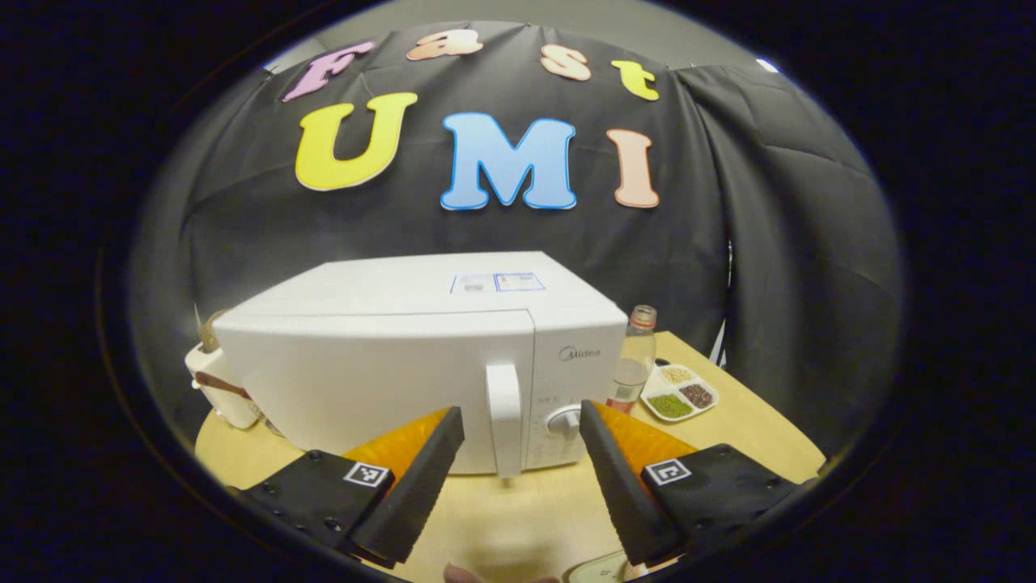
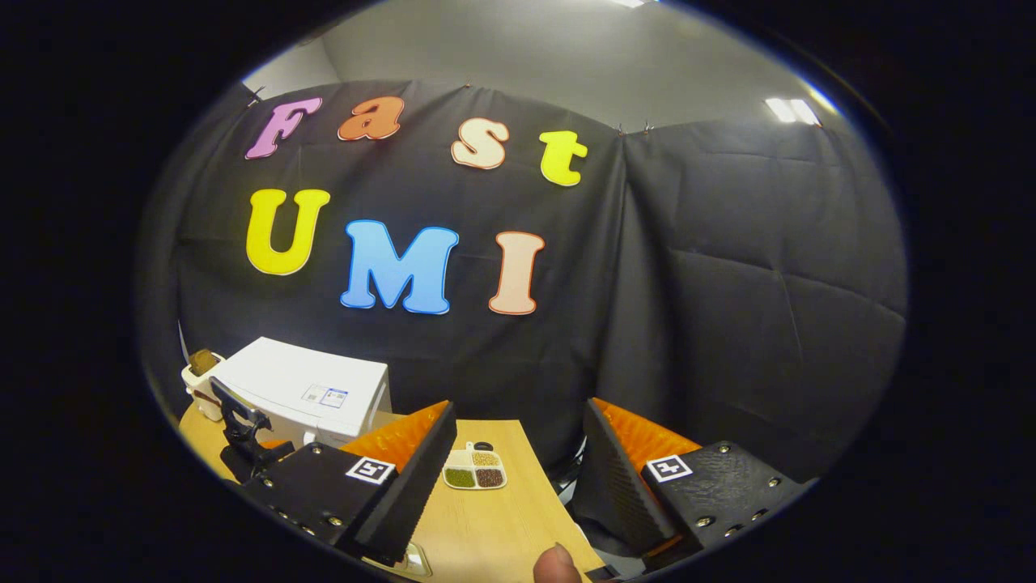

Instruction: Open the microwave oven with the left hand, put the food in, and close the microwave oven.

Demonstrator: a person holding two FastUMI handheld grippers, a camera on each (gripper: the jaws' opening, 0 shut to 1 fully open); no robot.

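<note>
In the left gripper view, the left gripper point(image 1: 518, 453) has its 2 fingers point(image 1: 421, 478) spread wide with nothing between them, hovering over the wooden surface point(image 1: 518, 518). Just beyond the fingertips stands the white microwave oven point(image 1: 413, 356), door closed. Its vertical handle point(image 1: 503, 417) sits in line with the gap between the fingers, and a round dial point(image 1: 562, 419) lies just right of the handle. Right of the oven stand a clear bottle point(image 1: 634, 356) and, farther right, a white divided tray point(image 1: 680, 393) of grains. A pale container point(image 1: 212, 380) peeks out at the oven's left side.

In the right gripper view, the right gripper point(image 2: 518, 470) is also wide open and holds nothing. Past its fingers lies the divided tray point(image 2: 475, 470) on the surface point(image 2: 502, 518); far left, the microwave oven point(image 2: 303, 393).
</note>
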